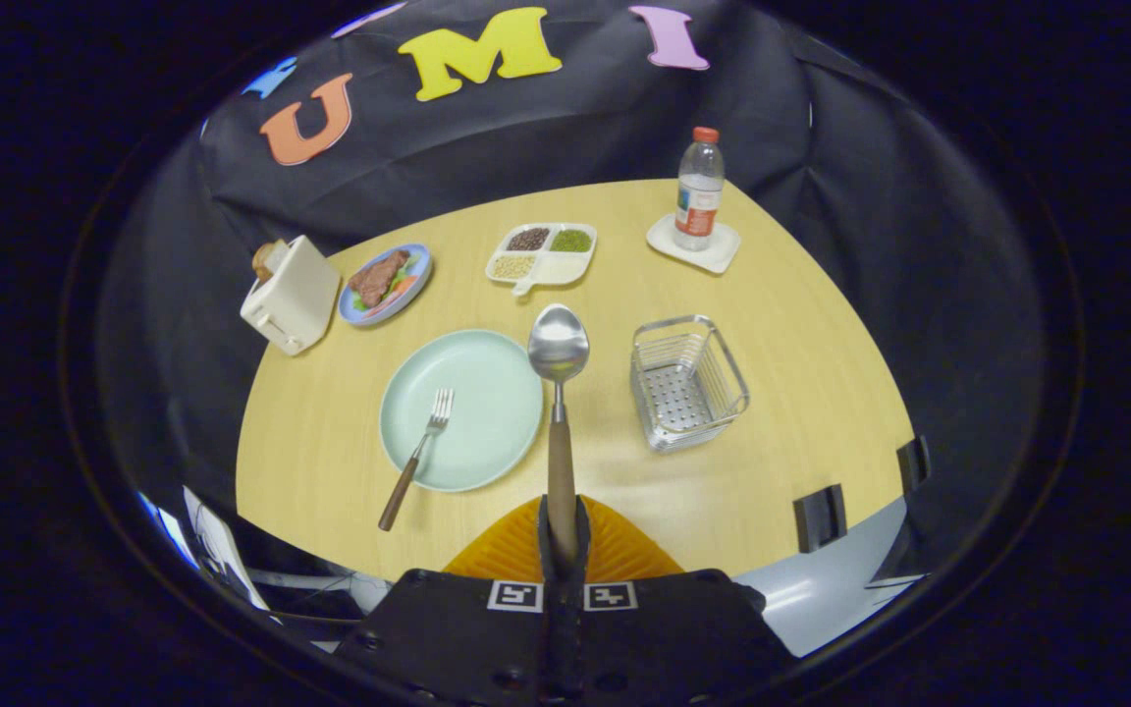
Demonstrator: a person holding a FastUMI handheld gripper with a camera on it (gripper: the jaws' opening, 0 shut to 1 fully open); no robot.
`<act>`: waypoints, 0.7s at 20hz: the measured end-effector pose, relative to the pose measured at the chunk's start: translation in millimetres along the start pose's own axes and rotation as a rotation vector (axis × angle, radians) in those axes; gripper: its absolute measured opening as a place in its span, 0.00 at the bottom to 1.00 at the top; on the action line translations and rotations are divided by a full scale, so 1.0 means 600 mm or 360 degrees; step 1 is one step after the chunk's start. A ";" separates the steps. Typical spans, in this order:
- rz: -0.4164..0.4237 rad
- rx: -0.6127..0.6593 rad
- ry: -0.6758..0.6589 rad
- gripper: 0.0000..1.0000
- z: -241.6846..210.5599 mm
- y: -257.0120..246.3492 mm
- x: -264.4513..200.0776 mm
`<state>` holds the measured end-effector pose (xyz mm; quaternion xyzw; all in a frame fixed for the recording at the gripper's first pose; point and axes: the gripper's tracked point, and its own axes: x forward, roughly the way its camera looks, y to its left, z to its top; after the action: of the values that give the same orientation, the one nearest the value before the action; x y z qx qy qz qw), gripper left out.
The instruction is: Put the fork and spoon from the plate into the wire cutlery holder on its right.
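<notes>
My gripper [563, 530] is shut on the brown wooden handle of a spoon [559, 349], which points straight ahead with its steel bowl raised above the table, over the right rim of the plate. The pale green plate [487, 383] lies on the table ahead and to the left. A fork [416, 458] with a brown handle rests on it, tines toward the plate's middle, handle hanging over the near rim. The wire cutlery holder [687, 382] stands to the right of the plate and the spoon, with nothing inside.
On the round wooden table [781, 324], a white toaster [291, 295] and a blue plate of food [385, 283] sit at the far left. A divided white dish [542, 255] and a bottle [699, 189] on a coaster stand at the back.
</notes>
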<state>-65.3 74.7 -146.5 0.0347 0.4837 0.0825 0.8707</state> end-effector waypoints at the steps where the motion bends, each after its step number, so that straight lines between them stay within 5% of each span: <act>1: -0.0022 0.0003 0.0004 0.01 0.005 -0.022 -0.005; 14: -0.0049 0.0063 0.0311 0.00 -0.015 -0.114 0.025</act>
<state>-57.3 9.8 -173.4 0.0363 0.5683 0.0625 0.8196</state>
